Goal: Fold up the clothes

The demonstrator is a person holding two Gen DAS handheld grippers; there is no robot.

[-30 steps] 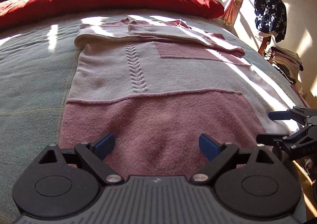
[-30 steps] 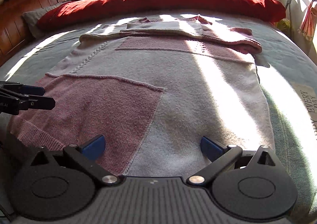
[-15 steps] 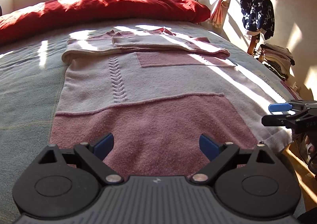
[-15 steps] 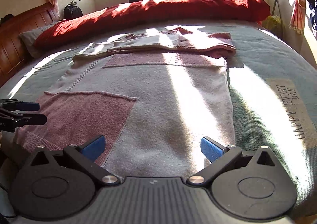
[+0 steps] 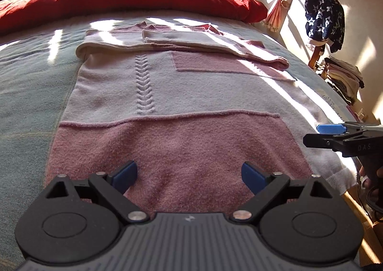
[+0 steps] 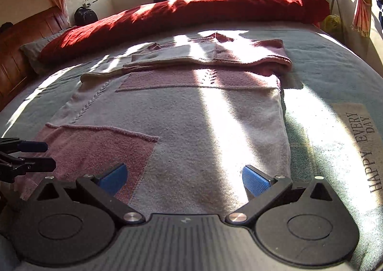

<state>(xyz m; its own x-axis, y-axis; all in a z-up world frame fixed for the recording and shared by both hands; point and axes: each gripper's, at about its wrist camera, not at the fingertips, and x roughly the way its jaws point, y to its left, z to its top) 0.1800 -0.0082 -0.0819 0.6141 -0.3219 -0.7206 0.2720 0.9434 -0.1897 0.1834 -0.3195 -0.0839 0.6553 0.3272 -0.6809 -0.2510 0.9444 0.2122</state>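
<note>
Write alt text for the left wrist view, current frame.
Open left gripper over the near pink hem of a pink-and-cream sweater spread on a bed, sleeves folded across its top. The open right gripper reaches in from the right edge; a red duvet lies beyond.

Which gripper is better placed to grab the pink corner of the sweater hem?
Left. The left gripper hangs open directly over the sweater's pink hem panel, while the right gripper sits open over the pale half.

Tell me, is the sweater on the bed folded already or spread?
Partly folded: sweater body lies spread flat; its sleeves are folded across the top.
</note>
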